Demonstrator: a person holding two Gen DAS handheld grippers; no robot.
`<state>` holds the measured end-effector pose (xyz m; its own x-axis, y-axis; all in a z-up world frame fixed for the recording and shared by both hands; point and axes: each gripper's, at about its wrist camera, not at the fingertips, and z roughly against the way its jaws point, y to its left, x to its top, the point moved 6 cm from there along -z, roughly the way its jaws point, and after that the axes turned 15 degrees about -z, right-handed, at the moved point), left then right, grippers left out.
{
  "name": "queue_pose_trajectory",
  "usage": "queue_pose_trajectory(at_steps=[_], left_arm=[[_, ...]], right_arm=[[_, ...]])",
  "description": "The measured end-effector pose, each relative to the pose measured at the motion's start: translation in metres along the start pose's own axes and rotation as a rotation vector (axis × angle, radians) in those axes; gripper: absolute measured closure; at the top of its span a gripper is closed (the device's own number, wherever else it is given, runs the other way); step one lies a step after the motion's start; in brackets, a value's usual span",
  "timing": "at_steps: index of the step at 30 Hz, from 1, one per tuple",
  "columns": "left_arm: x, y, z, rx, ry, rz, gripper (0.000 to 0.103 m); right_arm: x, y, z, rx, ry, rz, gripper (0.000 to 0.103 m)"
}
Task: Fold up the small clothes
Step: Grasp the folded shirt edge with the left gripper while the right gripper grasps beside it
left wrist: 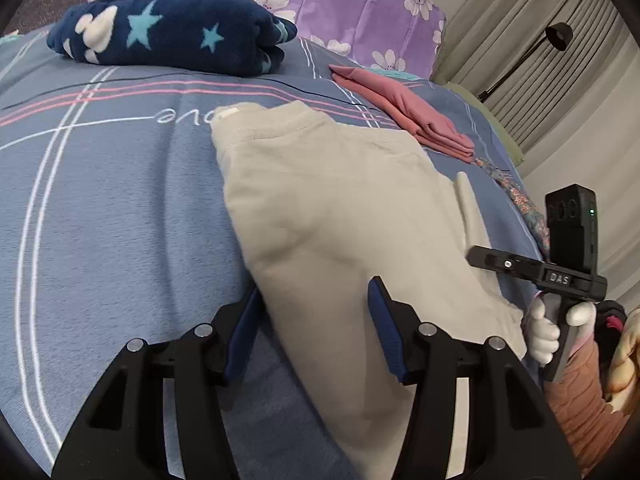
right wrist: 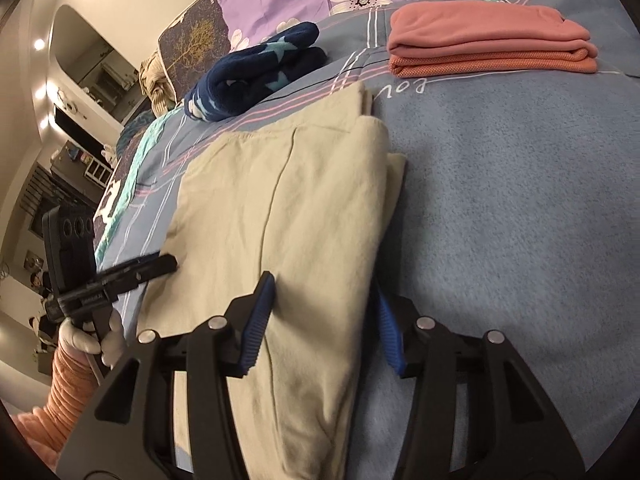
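Now at the near end of the beige garment [left wrist: 332,216], half folded lengthwise on the blue bedspread [left wrist: 120,208], collar end far, hem end near. Left gripper [left wrist: 312,332] low over the garment's left near edge, fingers [left wrist: 384,332] apart, one on bare bedspread and one on cloth, nothing pinched. Right gripper [right wrist: 324,320] straddling the doubled right edge, fingers [right wrist: 260,320] apart with cloth between, pads not seen pressing; right-hand finger partly hidden behind the fold. Probably placed so, one at each near corner, to lift the hem end together and carry it toward the collar without skewing the fold. Finished pieces kept well apart at the far side, likely to leave folding room: navy star-print fleece [left wrist: 168,32] far left, pink folded stack [right wrist: 492,40] far right, purple flowered pillow [left wrist: 320,0] behind. Legible writing: "DAS" on the right gripper's body in the left wrist view; cursive script printed on the bedspread, seemingly part of "love".
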<state>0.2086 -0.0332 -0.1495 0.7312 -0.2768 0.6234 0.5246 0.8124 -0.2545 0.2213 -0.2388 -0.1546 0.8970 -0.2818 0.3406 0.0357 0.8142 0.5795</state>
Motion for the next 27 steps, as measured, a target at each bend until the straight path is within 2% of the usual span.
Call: queue_pose_trajectory(at_steps=[6, 11, 14, 18, 20, 23, 27], left_arm=[[0.004, 0.004, -0.008, -0.002, 0.01, 0.001, 0.047], [0.016, 0.008, -0.02, -0.05, -0.019, 0.044, 0.049], [0.021, 0.008, -0.023, -0.049, -0.017, 0.042, 0.064], [0.024, 0.002, -0.017, -0.023, -0.036, -0.005, 0.075], [0.026, -0.001, -0.012, -0.002, -0.056, -0.033, 0.079], [0.03, -0.011, -0.001, 0.051, -0.083, -0.092, 0.081], [0.041, -0.03, 0.023, 0.094, -0.136, -0.161, 0.082]], right_arm=[[0.005, -0.004, -0.005, 0.014, 0.027, 0.01, 0.052], [0.019, 0.008, -0.022, 0.037, 0.036, 0.024, 0.048], [0.027, 0.013, -0.029, 0.05, 0.043, 0.039, 0.057], [0.027, 0.02, -0.032, 0.075, 0.053, 0.042, 0.074], [0.024, 0.027, -0.028, 0.054, 0.024, 0.066, 0.081], [0.021, 0.039, -0.015, 0.017, -0.037, 0.118, 0.084], [0.016, 0.054, 0.014, 0.03, -0.108, 0.148, 0.084]])
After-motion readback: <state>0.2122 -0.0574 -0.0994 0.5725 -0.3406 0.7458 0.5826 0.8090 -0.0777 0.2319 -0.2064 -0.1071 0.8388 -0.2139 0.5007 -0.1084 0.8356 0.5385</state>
